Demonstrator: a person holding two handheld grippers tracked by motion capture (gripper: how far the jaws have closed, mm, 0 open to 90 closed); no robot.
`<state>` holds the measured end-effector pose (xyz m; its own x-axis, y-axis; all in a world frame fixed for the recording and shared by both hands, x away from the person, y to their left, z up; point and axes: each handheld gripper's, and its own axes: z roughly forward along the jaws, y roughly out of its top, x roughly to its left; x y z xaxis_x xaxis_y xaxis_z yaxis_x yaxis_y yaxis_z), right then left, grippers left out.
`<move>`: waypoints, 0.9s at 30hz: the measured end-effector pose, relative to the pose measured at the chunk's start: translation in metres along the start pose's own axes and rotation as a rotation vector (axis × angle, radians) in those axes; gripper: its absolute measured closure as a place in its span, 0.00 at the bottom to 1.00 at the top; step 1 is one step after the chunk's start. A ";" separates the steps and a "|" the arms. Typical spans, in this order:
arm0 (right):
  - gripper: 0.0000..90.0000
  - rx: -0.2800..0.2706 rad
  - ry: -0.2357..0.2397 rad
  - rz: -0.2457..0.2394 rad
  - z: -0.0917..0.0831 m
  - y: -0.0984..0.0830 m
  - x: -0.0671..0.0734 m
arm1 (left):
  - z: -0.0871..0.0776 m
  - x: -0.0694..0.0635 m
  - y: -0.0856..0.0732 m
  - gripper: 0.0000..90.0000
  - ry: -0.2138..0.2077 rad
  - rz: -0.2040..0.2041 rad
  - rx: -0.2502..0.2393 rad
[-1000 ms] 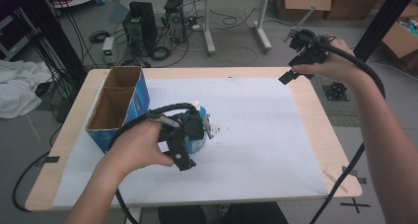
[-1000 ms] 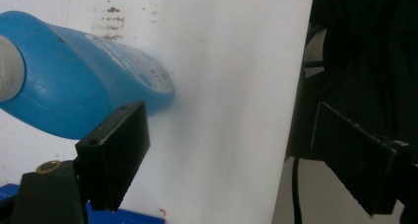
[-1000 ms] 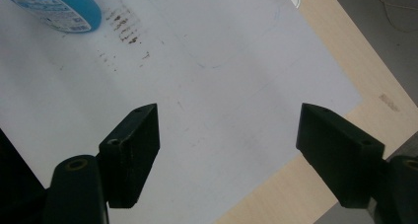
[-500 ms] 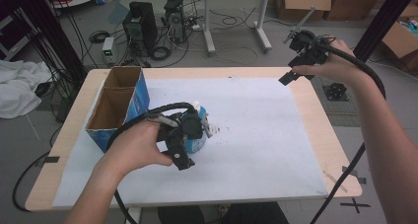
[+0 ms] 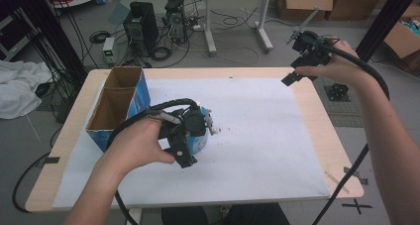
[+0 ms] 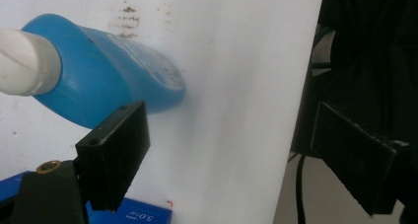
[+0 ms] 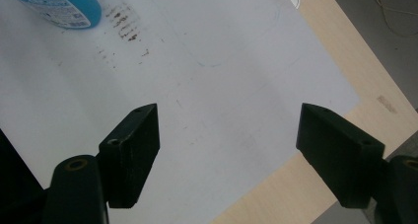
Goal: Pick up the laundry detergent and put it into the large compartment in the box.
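Observation:
A blue bottle (image 5: 200,141) with a white cap rests on the white paper, just right of the blue box. My left gripper (image 5: 192,139) is held over it, a hand wrapped around the body. In the left gripper view the bottle (image 6: 106,76) lies beyond the left jaw, outside the gap, and my left gripper (image 6: 231,135) is open wide with only paper between the jaws. My right gripper (image 5: 295,59) hangs in the air above the table's far right corner. It (image 7: 229,120) stands open over bare paper, with the bottle (image 7: 59,4) far off at top left.
An open-topped blue cardboard box (image 5: 141,93) with two brown compartments stands at the left of the table. White paper (image 5: 267,136) covers most of the wooden top (image 5: 337,150). Brown smudges (image 5: 221,131) mark the paper beside the bottle. Cables trail from both grippers.

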<state>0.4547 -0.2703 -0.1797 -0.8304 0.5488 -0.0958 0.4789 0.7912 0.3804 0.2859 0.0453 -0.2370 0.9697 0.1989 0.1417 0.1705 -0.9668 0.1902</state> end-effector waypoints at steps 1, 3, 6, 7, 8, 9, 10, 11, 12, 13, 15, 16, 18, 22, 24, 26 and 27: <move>0.27 0.001 -0.001 -0.001 0.000 0.000 0.000 | -0.001 0.001 0.001 0.17 0.006 -0.011 -0.001; 0.28 -0.003 0.000 0.000 0.000 -0.001 -0.001 | -0.003 0.002 0.002 0.17 0.013 -0.020 -0.002; 0.27 -0.007 0.000 0.000 -0.001 -0.001 -0.002 | -0.007 0.006 0.002 0.17 0.017 -0.045 -0.016; 0.27 -0.006 0.000 -0.001 -0.001 -0.001 -0.002 | -0.009 0.008 0.002 0.17 0.024 -0.058 -0.019; 0.28 -0.007 -0.001 -0.001 -0.001 -0.001 -0.002 | -0.009 0.008 0.002 0.17 0.024 -0.058 -0.019; 0.27 -0.007 -0.001 -0.001 -0.001 -0.001 -0.002 | -0.010 0.010 0.002 0.17 0.032 -0.071 -0.024; 0.27 -0.008 0.000 -0.003 -0.001 -0.001 -0.002 | -0.012 0.012 0.002 0.17 0.036 -0.079 -0.026; 0.27 -0.009 -0.001 -0.004 -0.001 -0.001 -0.002 | -0.013 0.014 0.002 0.17 0.038 -0.084 -0.024; 0.27 -0.011 -0.002 -0.005 -0.001 0.000 -0.002 | -0.013 0.015 0.003 0.17 0.037 -0.094 -0.029; 0.28 -0.015 -0.001 -0.005 -0.001 0.000 -0.001 | -0.014 0.016 0.003 0.17 0.039 -0.101 -0.030; 0.28 -0.013 -0.001 -0.009 -0.002 0.000 -0.001 | -0.015 0.020 0.004 0.17 0.043 -0.114 -0.030; 0.28 -0.013 -0.003 -0.010 -0.002 0.000 -0.001 | -0.015 0.022 0.004 0.17 0.047 -0.122 -0.028; 0.28 -0.017 -0.001 -0.010 -0.002 0.000 0.000 | -0.016 0.027 0.004 0.17 0.055 -0.137 -0.030; 0.28 -0.019 0.001 -0.010 -0.001 -0.001 -0.001 | -0.015 0.035 0.005 0.17 0.063 -0.174 -0.035; 0.28 -0.020 0.003 -0.010 -0.001 -0.001 -0.001 | -0.015 0.039 0.005 0.17 0.064 -0.195 -0.033; 0.28 -0.020 0.003 -0.009 0.000 -0.001 -0.001 | -0.014 0.043 0.006 0.17 0.071 -0.214 -0.028; 0.28 -0.019 0.003 -0.009 0.000 -0.001 -0.001 | -0.014 0.046 0.006 0.17 0.076 -0.233 -0.024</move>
<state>0.4551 -0.2719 -0.1799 -0.8357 0.5408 -0.0962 0.4660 0.7908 0.3968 0.3289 0.0507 -0.2160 0.8885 0.4284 0.1643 0.3829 -0.8896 0.2491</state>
